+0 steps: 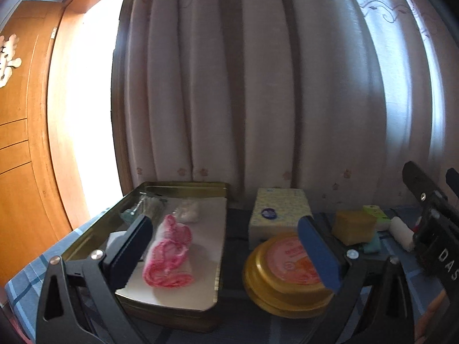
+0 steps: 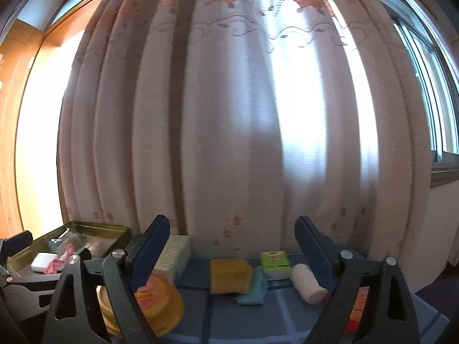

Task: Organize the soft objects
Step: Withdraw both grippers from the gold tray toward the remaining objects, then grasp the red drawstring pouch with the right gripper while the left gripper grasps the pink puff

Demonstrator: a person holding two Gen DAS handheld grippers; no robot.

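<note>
A gold metal tray (image 1: 183,189) at left holds a pink-and-white cloth (image 1: 169,253), a white fluffy wad (image 1: 188,213) and a clear bag at its back. My left gripper (image 1: 226,255) is open and empty, its left finger over the tray. On the blue table stand a yellow sponge (image 2: 229,275), a teal cloth (image 2: 254,289), a white gauze roll (image 2: 307,286) and a green-and-white pack (image 2: 274,263). My right gripper (image 2: 235,258) is open and empty, held above the table in front of the sponge.
A round gold tin (image 1: 287,272) with a pink lid lies right of the tray, a yellow tissue box (image 1: 278,212) behind it. A curtain (image 2: 229,114) hangs behind the table. A wooden door frame (image 1: 31,143) stands at left.
</note>
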